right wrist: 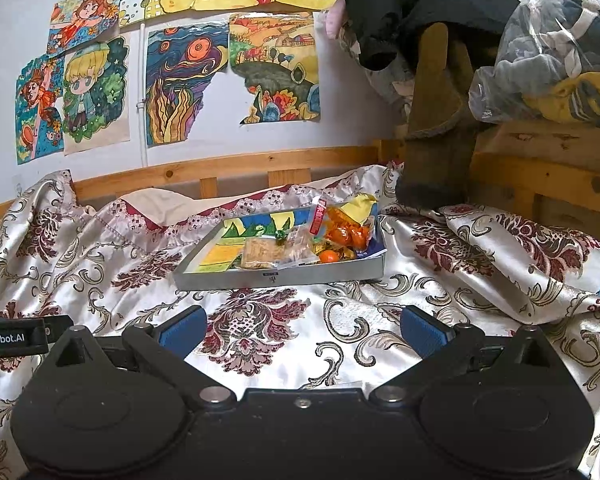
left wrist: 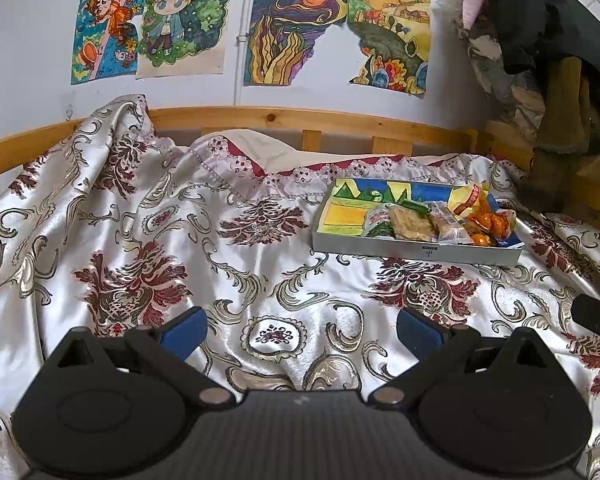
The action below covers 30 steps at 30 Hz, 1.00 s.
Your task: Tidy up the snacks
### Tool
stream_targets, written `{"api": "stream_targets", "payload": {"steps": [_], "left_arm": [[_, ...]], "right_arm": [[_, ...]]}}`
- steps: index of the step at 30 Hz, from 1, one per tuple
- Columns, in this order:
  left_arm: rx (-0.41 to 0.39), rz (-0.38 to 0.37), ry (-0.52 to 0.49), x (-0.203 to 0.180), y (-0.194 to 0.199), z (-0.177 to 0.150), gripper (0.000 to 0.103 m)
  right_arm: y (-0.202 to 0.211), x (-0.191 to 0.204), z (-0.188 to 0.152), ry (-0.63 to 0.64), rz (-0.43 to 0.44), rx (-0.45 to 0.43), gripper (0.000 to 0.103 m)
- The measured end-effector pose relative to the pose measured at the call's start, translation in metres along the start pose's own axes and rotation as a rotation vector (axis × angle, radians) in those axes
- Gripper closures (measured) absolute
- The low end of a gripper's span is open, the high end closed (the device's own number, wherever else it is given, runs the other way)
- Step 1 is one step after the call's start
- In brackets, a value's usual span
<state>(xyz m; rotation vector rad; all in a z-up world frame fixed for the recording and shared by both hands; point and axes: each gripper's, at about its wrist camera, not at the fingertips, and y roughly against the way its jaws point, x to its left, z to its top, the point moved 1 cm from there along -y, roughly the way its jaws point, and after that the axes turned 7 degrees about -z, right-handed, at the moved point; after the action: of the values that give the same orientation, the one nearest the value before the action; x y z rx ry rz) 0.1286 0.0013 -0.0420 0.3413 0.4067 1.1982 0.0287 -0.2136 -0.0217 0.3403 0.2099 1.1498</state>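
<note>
a satin bedspread [left wrist: 188, 248] with dark red floral medallions and gold scrolls covers the whole bed, rumpled and bunched high to the left of the shallow grey box [left wrist: 412, 249] that serves as the tray here. behind the box runs the bed's wooden rail [left wrist: 300, 118], and above the rail the white wall carries coloured drawings [left wrist: 296, 28], one of a blond cartoon child, one of swirling shapes, one of a landscape. to the right of the box and behind it, dark clothes [right wrist: 412, 4] hang over a wooden post, with a clear plastic bag of folded fabric [right wrist: 552, 44] further right. the box rests flat on the bedspread; its floor is lined with a bright picture that shows bare in its left half, while the snacks [right wrist: 300, 246] are crowded into its right half. among them, a flat pale cracker pack [left wrist: 414, 222] lies nearest the middle of the box, a clear wrapped bar just right of it, small orange wrapped candies [left wrist: 488, 222] beyond that, and a yellow and red packet [left wrist: 470, 196] stands at the back right corner. the left gripper [left wrist: 302, 330] hovers over the bedspread in front of the box and to its left, blue-padded fingers spread wide with nothing between them. the right gripper [right wrist: 303, 330] hovers directly in front of the box, likewise spread apart and empty.
</note>
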Motion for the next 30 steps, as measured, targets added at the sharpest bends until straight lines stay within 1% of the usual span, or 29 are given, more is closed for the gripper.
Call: {"api": "stream_targets", "payload": {"steps": [30], "left_arm": [[0.0,0.003,0.001,-0.001,-0.0001,-0.0002,0.001]], "right_arm": [[-0.0001,0.0019,-0.0013,0.003,0.002,0.004,0.001]]}}
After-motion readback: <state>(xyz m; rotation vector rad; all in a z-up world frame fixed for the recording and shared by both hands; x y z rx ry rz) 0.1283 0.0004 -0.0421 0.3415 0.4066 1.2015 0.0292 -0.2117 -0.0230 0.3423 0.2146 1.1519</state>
